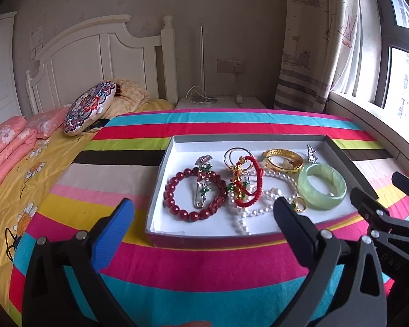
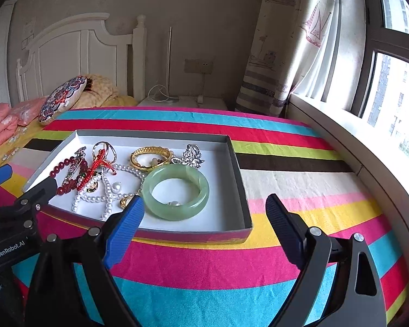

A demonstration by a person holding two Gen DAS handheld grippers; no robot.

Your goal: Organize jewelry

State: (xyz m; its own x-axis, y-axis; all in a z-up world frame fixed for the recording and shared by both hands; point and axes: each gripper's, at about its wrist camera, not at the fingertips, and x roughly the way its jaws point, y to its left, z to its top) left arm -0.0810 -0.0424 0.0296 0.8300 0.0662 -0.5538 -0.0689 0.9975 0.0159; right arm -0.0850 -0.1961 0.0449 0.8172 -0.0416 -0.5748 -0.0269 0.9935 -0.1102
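A shallow grey cardboard tray of jewelry sits on a striped bedspread, both grippers poised at its near edge. The left gripper, its body marked "GenRobot.AI" in the right wrist view, holds its jaws wide and empty, as does the right gripper. Inside the tray, a green jade bangle lies at the right, beside a gold bangle, a pearl necklace, a red bead bracelet and a silver brooch. Bare bedspread stretches right of the tray towards the window sill.
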